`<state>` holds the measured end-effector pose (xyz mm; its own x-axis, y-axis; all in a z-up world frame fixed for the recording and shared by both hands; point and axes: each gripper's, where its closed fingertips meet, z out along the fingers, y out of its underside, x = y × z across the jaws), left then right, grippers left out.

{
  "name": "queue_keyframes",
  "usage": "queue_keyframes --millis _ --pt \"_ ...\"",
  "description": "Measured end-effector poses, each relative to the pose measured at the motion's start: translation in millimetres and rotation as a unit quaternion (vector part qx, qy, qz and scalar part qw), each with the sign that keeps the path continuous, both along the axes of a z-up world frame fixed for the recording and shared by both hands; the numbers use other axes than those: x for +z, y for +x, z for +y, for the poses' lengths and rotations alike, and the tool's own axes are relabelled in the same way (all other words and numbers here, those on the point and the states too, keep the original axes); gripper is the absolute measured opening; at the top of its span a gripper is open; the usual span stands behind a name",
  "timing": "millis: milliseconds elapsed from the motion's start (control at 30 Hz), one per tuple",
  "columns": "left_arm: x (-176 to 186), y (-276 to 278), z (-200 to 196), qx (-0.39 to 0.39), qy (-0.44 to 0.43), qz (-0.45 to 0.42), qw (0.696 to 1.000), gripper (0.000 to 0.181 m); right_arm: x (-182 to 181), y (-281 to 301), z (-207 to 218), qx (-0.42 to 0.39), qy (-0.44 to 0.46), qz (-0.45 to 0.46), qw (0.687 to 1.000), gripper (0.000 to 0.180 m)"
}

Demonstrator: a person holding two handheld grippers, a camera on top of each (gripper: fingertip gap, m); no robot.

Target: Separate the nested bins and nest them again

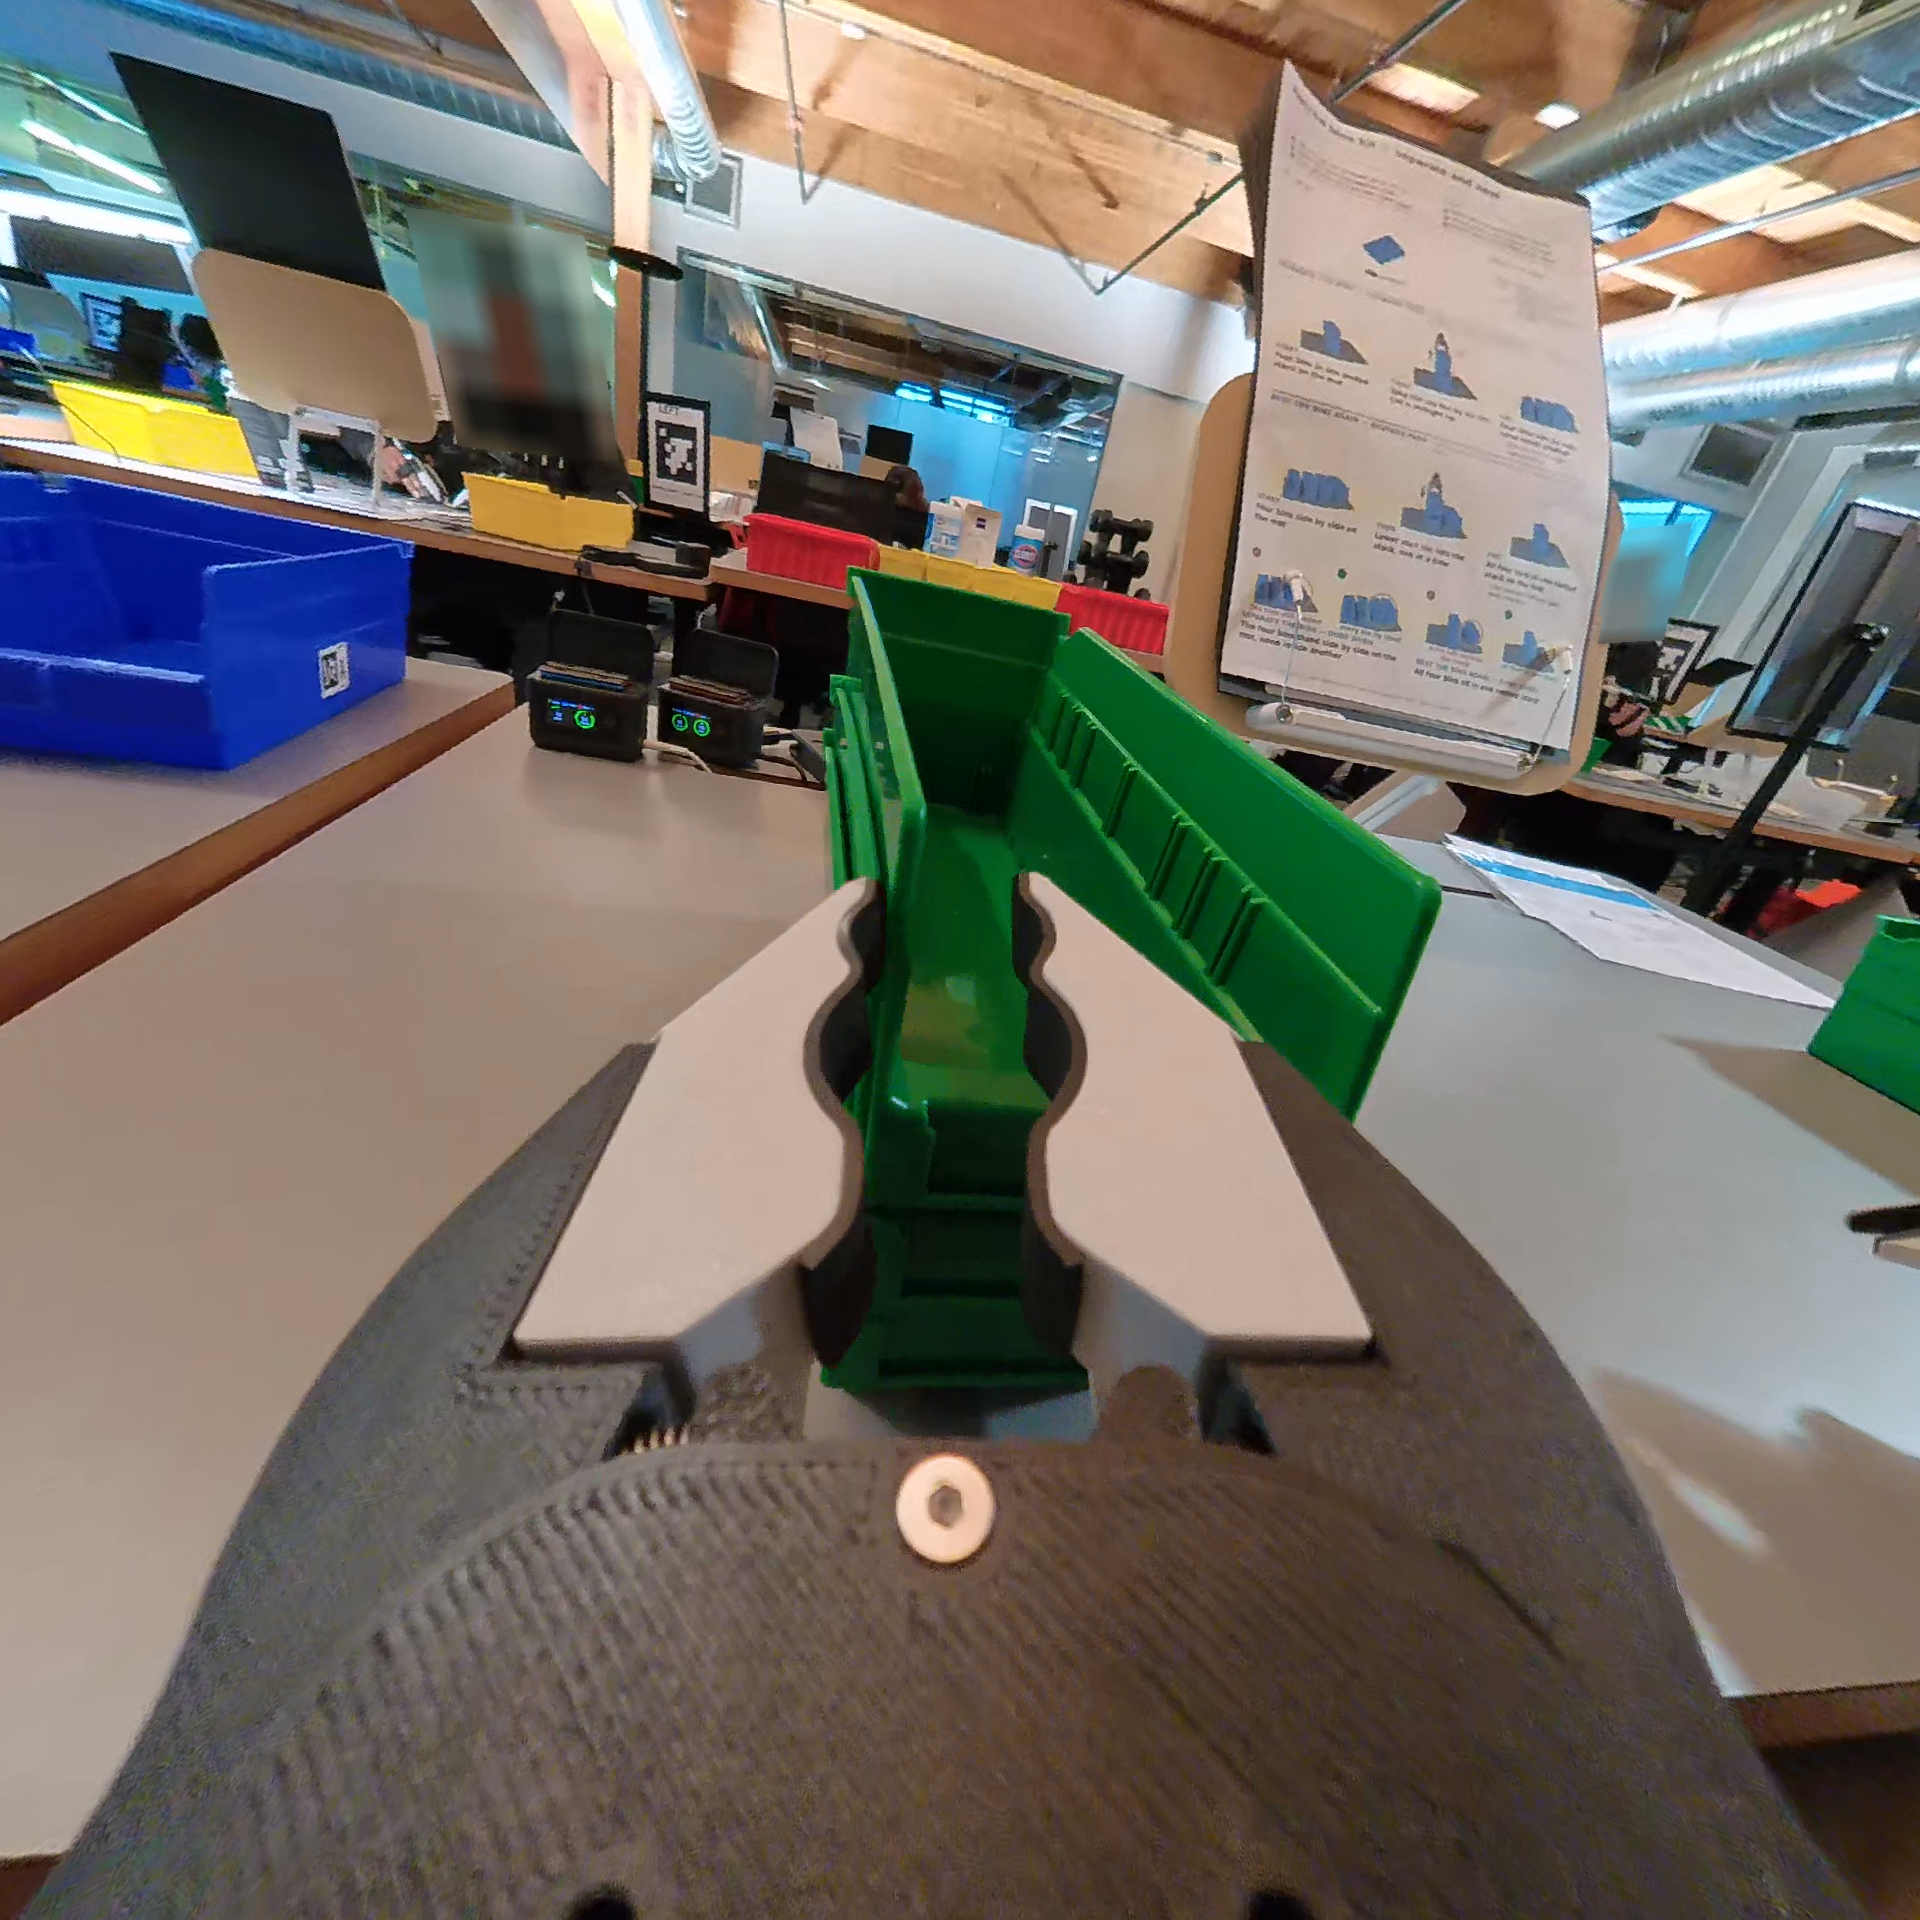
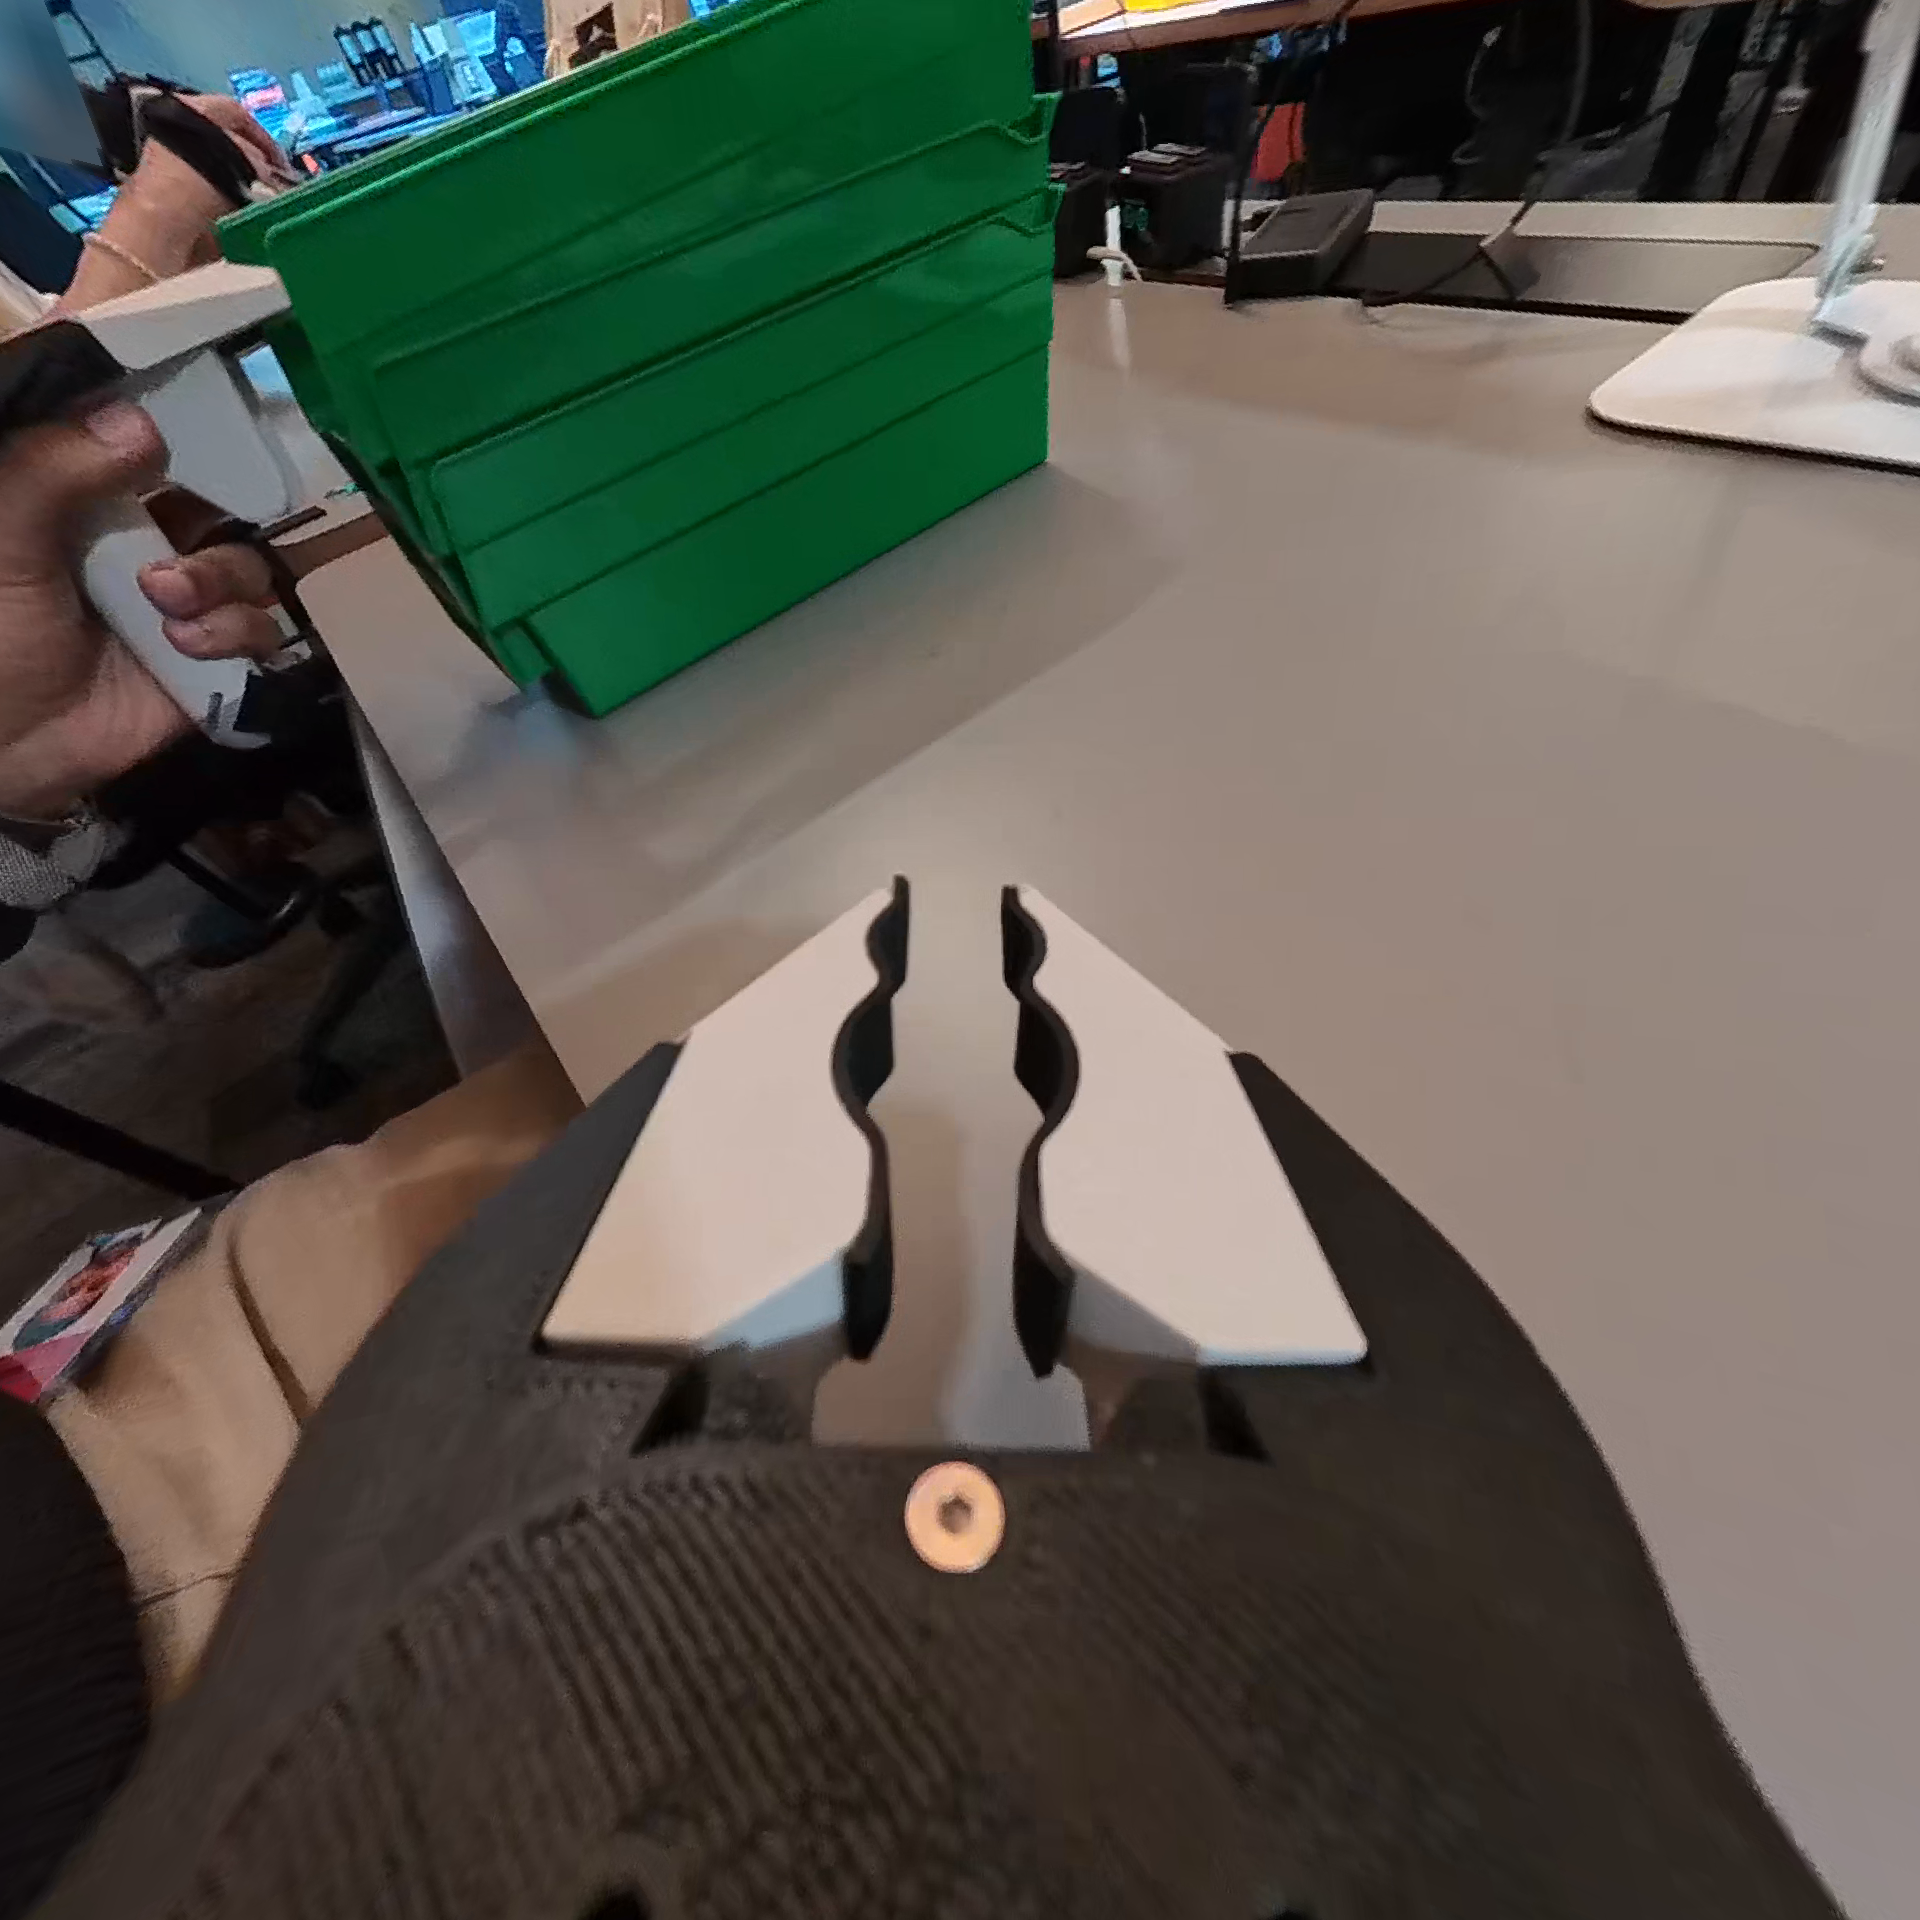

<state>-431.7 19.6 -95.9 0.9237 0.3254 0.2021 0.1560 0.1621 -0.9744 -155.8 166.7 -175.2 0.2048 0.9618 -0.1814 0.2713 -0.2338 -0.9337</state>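
A: So, why does the left hand-held gripper (image 1: 948, 914) sit so deep over the green bins (image 2: 665, 343)?

B: Its fingers pinch the narrow near end of the top bin (image 1: 961, 997), I think to lift it out of the nest. The stack stands on the grey desk (image 2: 1351, 675), on the far left side in the right wrist view, and it still looks nested.

A: And the right hand-held gripper (image 2: 954, 904)?

B: It holds nothing. Its fingers stand a little apart, low over the desk and well apart from the stack, probably waiting to steady the lower bins.
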Motion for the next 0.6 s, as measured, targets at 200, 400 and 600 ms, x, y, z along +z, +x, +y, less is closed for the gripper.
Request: queue_keyframes --millis 200,400,600 --pt "-1 -5 -1 0.013 -0.003 -0.002 1.0 0.011 -2 -2 -8 0.007 0.024 -0.01 1.0 0.017" --pt "-3 -11 2 0.03 -0.017 0.012 0.999 0.001 -4 4 -3 -0.007 0.037 -0.018 0.999 0.014" --pt "4 -10 1 0.028 0.001 0.023 0.999 0.004 -7 4 -2 -0.009 0.031 -0.025 0.999 0.013"
